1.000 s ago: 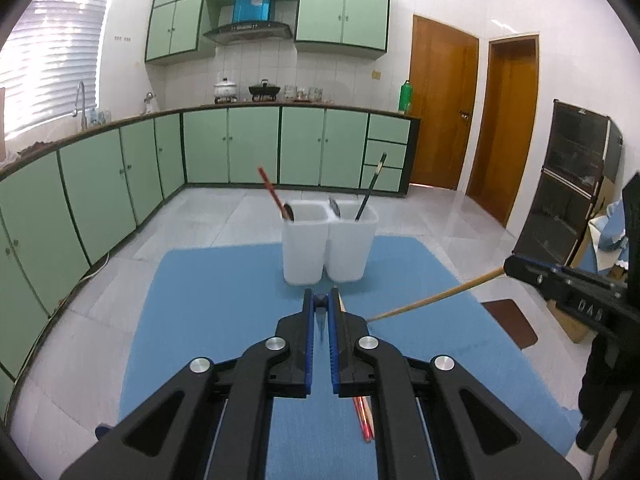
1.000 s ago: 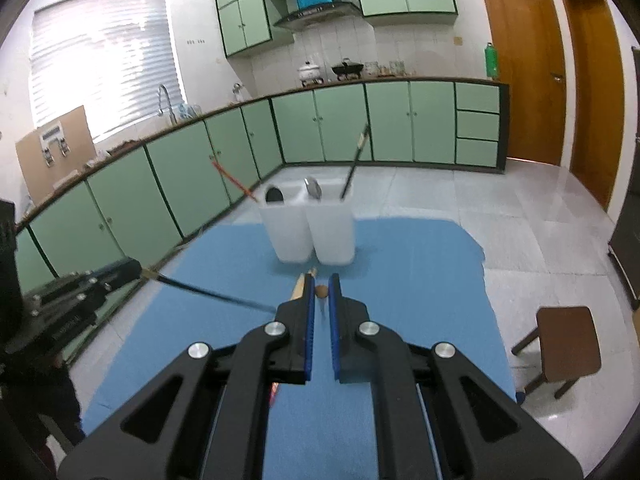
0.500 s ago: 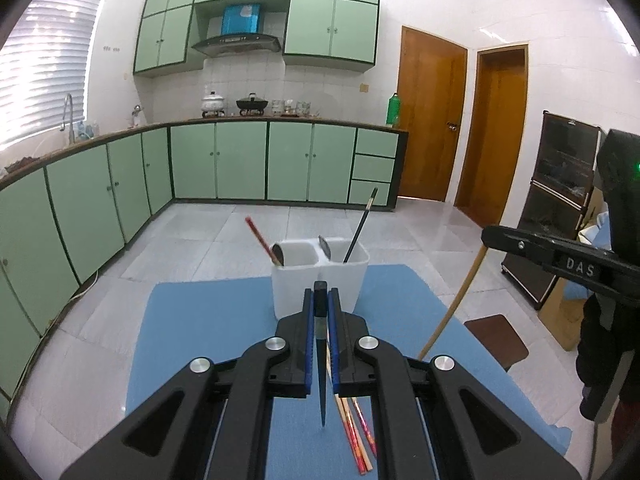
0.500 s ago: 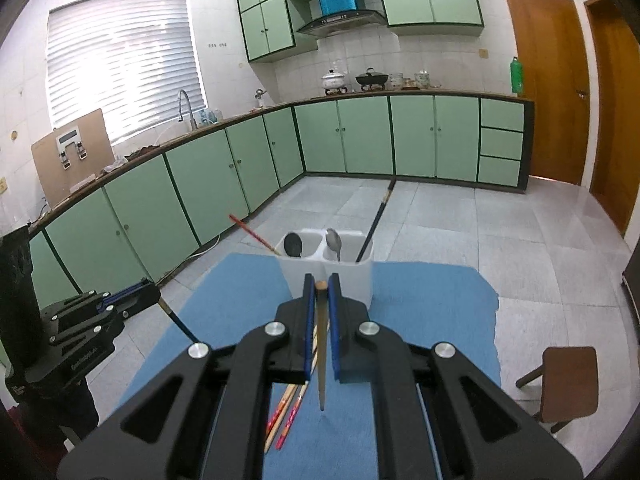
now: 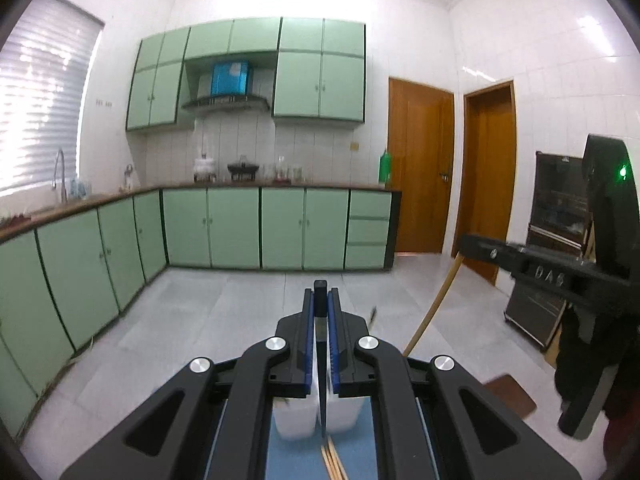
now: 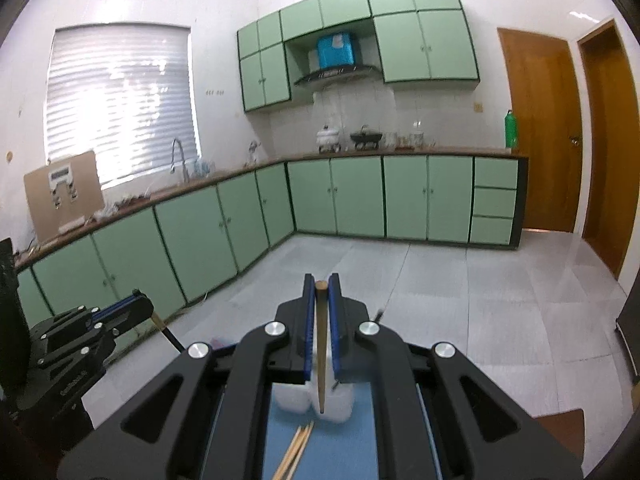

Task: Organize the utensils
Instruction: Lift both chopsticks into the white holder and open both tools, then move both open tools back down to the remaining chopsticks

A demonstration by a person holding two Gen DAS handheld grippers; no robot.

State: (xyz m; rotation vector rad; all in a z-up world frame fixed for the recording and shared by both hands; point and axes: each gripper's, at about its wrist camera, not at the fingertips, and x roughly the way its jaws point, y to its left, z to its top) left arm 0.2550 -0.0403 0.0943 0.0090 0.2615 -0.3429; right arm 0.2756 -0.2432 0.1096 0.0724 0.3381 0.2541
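My left gripper (image 5: 320,294) is shut on a black chopstick (image 5: 321,360) that hangs straight down between its blue pads. My right gripper (image 6: 321,286) is shut on a wooden chopstick (image 6: 321,352), also hanging point down. Both sticks dangle above the white two-compartment holder (image 5: 296,420) (image 6: 298,400), which is mostly hidden behind the jaws. The holder stands on a blue mat (image 5: 288,460). Several loose chopsticks (image 5: 332,460) (image 6: 296,452) lie on the mat in front of it. Each gripper shows in the other's view, the right gripper (image 5: 466,242) and the left gripper (image 6: 146,308).
A brown stool (image 5: 508,396) stands on the tiled floor right of the mat. A black cabinet (image 5: 560,220) sits by the right wall near two wooden doors. Green base cabinets (image 6: 200,240) line the left and far walls.
Both grippers have risen with their chopsticks. The sticks have swung from lying slanted to hanging vertical. The holder has dropped low in both views, behind the jaws.
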